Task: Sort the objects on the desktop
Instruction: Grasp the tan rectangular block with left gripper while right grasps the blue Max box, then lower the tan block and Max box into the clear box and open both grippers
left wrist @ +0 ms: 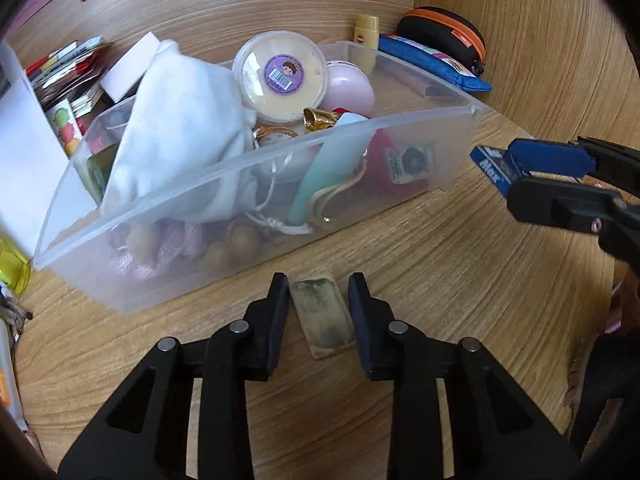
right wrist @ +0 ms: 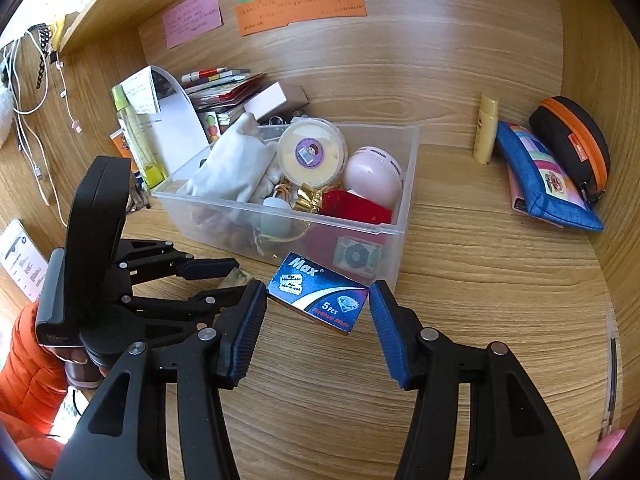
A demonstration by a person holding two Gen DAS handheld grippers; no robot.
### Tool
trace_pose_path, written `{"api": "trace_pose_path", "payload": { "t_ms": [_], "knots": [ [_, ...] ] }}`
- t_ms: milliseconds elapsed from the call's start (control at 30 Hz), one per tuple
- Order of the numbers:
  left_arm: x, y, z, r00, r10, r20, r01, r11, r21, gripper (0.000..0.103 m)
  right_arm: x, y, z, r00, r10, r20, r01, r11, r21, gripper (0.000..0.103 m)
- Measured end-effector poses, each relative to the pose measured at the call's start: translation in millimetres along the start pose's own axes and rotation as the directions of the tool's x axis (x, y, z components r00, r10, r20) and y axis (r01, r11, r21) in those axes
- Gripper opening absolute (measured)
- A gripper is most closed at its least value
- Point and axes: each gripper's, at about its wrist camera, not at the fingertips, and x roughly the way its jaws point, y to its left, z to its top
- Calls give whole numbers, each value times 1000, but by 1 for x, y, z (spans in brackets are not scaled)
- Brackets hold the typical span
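Note:
A clear plastic bin (left wrist: 420, 120) (right wrist: 404, 200) on the wooden desk holds a white cloth pouch (left wrist: 180, 132), a round cream tub (left wrist: 280, 76), a pink egg-shaped item (right wrist: 374, 176) and other small things. A small worn tan block (left wrist: 322, 314) (right wrist: 236, 278) lies on the desk in front of the bin. My left gripper (left wrist: 319, 294) (right wrist: 224, 280) is open with a finger on each side of the block. My right gripper (right wrist: 318, 300) (left wrist: 516, 176) is open around a blue "Max" box (right wrist: 318, 292) (left wrist: 490, 164) that lies flat on the desk, its fingers apart from the box.
At the right stand a yellow tube (right wrist: 486, 128), a blue zip pouch (right wrist: 548, 178) and a black-and-orange case (right wrist: 572, 144). Behind the bin are stacked cards, a white box (right wrist: 266, 102) and a green bottle (right wrist: 138, 140). Wooden walls close the back and right.

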Motion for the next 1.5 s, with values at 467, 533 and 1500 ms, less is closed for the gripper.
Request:
{"api": "trace_pose_path", "payload": {
  "t_ms": [467, 533, 1500],
  "knots": [
    [-56, 11, -13, 987, 29, 156, -10, 993, -117, 24, -17, 11, 12, 999, 7, 47, -6, 1000, -30, 50],
    [-64, 14, -10, 983, 21, 183, 4, 990, -138, 24, -19, 12, 16, 998, 4, 57, -1, 999, -40, 50],
    [-49, 31, 73, 961, -56, 272, 86, 991, -100, 24, 25, -6, 64, 997, -38, 65, 42, 998, -52, 50]
  ]
}}
